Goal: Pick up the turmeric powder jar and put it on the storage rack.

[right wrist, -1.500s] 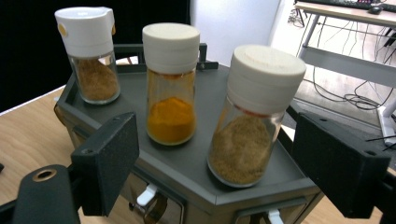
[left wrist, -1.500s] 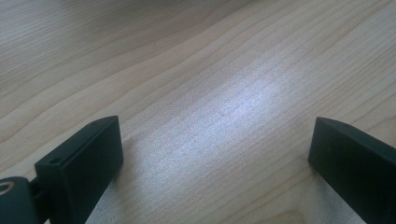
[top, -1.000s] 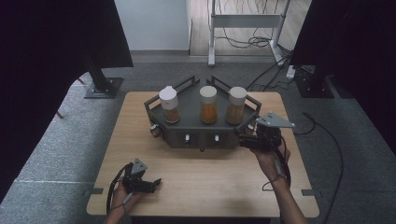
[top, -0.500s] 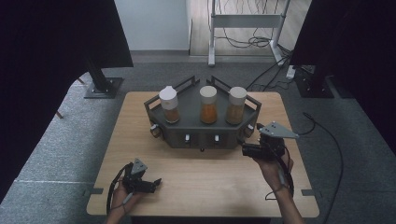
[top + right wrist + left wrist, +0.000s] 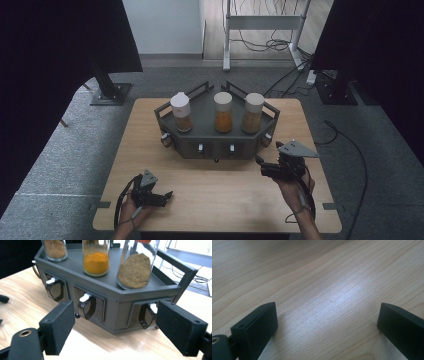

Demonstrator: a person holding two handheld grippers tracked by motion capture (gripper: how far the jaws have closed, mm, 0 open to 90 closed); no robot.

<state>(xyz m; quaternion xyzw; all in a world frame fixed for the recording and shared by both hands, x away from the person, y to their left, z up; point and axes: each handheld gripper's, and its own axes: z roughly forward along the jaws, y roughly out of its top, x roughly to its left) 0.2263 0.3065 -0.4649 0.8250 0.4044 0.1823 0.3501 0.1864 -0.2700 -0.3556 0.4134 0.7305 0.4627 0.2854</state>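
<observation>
A dark grey spice rack [image 5: 215, 137] stands at the middle back of the wooden table [image 5: 220, 200]. On it are three jars: a brown-filled one [image 5: 181, 112] at left, an orange-filled one [image 5: 223, 111] in the middle, and a tan-filled one [image 5: 253, 112] at right. My right gripper [image 5: 261, 167] hangs open just off the rack's right front corner, jaws pointing left. In the right gripper view my right gripper [image 5: 117, 307] faces the rack's front [image 5: 112, 312] with its white levers [image 5: 84, 297], nothing between the jaws. My left gripper [image 5: 166, 197] rests open near the front left.
In the left gripper view, my left gripper [image 5: 328, 310] looks at bare wood [image 5: 324, 277] between its wide jaws. Black stands [image 5: 107, 90] and cables [image 5: 350, 150] lie on the grey floor around the table. Bare wood stretches between the two hands.
My right gripper has dropped lower and drawn back toward the table's front, away from the rack's right corner. The left gripper has stayed put.
</observation>
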